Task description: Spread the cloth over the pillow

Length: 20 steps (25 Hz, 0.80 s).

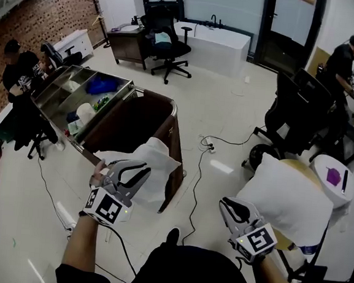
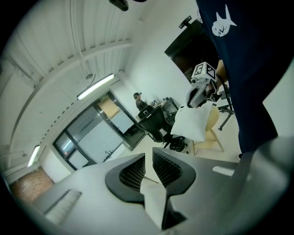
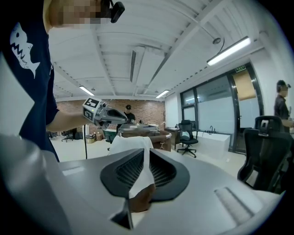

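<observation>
The left gripper (image 1: 138,172) clamps the cloth (image 1: 160,161); the right gripper (image 1: 227,204) clamps white fabric (image 3: 140,176), cloth or pillow (image 1: 283,196) corner unclear.

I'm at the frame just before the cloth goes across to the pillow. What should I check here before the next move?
1. Left gripper holds the cloth: ok, white fabric is pinched between its jaws.
2. Right gripper holds the cloth too: cannot tell. Its jaws pinch a white fabric strip, but this could be cloth or pillow corner.
3. Cloth clear of the brown cabinet: cannot tell, the two overlap in the head view.
4. Pillow top bare: ok, nothing lies on it.
5. Cloth over pillow: not ok, they are still apart.
6. Floor between them: not ok, a cable runs there.
</observation>
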Each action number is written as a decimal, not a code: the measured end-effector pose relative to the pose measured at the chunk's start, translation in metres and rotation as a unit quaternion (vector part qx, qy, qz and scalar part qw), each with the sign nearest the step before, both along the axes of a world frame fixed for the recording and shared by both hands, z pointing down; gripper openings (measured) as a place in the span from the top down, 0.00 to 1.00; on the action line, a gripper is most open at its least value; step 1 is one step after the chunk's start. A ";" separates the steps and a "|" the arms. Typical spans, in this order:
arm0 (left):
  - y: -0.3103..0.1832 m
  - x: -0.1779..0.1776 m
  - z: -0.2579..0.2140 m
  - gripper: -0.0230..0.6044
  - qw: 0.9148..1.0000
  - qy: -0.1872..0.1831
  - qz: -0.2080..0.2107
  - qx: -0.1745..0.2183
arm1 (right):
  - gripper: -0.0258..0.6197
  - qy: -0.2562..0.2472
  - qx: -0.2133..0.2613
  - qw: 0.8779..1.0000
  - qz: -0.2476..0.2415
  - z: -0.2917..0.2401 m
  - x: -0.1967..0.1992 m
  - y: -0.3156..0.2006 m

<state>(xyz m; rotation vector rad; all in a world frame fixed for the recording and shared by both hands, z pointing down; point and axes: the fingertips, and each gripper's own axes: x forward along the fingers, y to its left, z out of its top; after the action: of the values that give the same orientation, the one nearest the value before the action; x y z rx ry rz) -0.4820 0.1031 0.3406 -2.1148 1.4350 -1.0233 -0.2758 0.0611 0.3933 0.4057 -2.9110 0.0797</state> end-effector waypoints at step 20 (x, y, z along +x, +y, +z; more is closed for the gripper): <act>-0.026 -0.229 0.102 0.80 0.954 -0.027 -0.001 -0.298 | 0.82 0.080 0.063 0.989 -0.103 0.011 -0.195 -0.041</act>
<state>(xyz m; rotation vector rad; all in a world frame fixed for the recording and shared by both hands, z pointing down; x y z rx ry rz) -0.7112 0.0774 0.4422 -2.4507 1.1978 -1.6649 -0.4709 0.0198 0.4047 0.1224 -2.7874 -0.1614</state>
